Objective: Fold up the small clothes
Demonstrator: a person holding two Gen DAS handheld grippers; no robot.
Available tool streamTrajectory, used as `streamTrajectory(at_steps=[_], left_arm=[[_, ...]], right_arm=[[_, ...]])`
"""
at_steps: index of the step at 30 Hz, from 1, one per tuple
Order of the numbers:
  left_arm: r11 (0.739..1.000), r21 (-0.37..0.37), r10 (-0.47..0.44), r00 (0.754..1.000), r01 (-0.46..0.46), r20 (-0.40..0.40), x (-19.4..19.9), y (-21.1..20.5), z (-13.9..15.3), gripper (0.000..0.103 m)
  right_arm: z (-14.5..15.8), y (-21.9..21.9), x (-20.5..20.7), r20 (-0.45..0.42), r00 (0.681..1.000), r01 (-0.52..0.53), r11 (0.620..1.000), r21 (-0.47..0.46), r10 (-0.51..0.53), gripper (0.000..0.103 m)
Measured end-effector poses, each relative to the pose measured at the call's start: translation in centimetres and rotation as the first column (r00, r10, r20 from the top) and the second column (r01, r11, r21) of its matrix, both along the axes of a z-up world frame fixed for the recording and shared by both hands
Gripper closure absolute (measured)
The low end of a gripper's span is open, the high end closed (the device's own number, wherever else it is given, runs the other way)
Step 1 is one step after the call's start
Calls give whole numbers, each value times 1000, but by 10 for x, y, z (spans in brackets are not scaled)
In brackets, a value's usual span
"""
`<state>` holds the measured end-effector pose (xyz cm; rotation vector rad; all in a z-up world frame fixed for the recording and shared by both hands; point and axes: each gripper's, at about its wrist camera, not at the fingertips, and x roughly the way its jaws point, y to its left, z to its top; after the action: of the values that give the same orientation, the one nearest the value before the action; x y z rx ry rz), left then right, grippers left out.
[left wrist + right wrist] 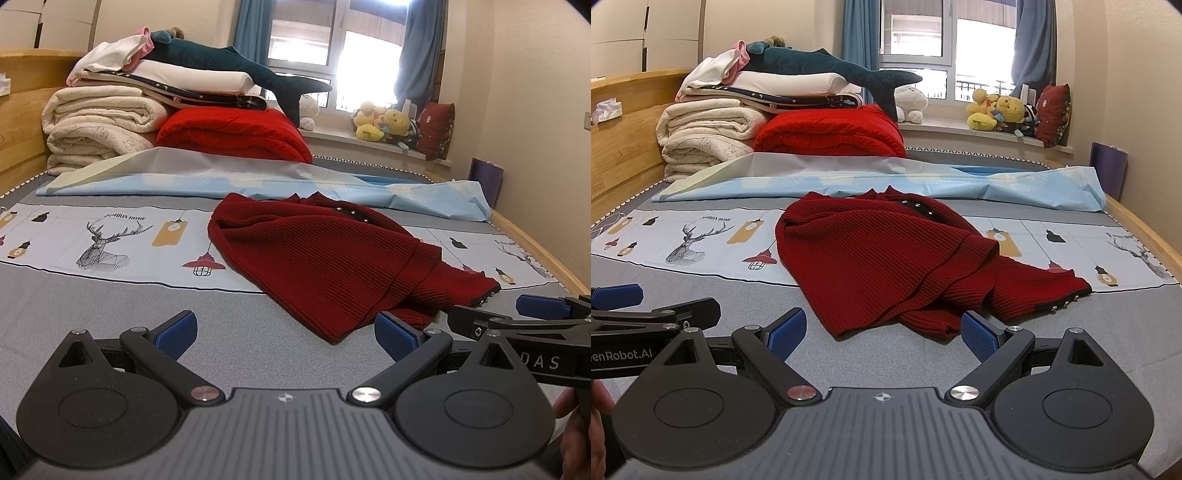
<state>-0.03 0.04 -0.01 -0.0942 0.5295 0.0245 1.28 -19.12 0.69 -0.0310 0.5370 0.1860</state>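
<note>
I have both tools hovering low over the near edge of the bed (110,306), side by side and pointing toward the window. My left gripper (284,334) stands released, its blue pads spread wide with nothing between them but grey mattress cover. My right gripper (882,334) is likewise spread wide and holds nothing. The dark red ribbed sweater (886,258) lies crumpled on the bed just ahead of both, partly on the grey cover and partly on the printed sheet (683,240) with deer and lamp drawings. From the left wrist view the sweater (325,258) sits ahead and to the right of centre, its near hem reaching down close to the right-hand pad, though I cannot tell whether they touch. From the right wrist view the near hem falls between the two pads' lines, just beyond their tips, and a sleeve (1045,291) with a dark studded cuff stretches off to the right. The garment's collar end, with small metal studs, points away from me. In the left wrist view I see my right gripper (517,317) at the right edge, just beside the sleeve cuff. Farther back a light blue sheet (923,181) lies bunched across the bed, and behind it a red quilt (831,133) and stacked cream blankets (705,136).
</note>
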Motion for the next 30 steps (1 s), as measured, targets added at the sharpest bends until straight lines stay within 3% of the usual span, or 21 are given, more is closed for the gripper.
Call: streamTrajectory(at_steps=[19,25,28,30], left_arm=[[1000,0,0,1000,0,-4,0,0,0,1],[999,41,7,1000,-6,-24,1,3,-7,2],[998,68,4,999,-2,-39,3,5,-13,19],[996,92,-2,998,8,-61,7,7,-20,35]], right_arm=[[1,-2,4,-1,1000,0,1000,-3,0,12],[8,-3,10,24,1000,-4,999,-32,4,12],[18,-19,21,47,999,19,1000,-20,-18,13],[30,-42,40,78,995,63,998,-4,-62,13]])
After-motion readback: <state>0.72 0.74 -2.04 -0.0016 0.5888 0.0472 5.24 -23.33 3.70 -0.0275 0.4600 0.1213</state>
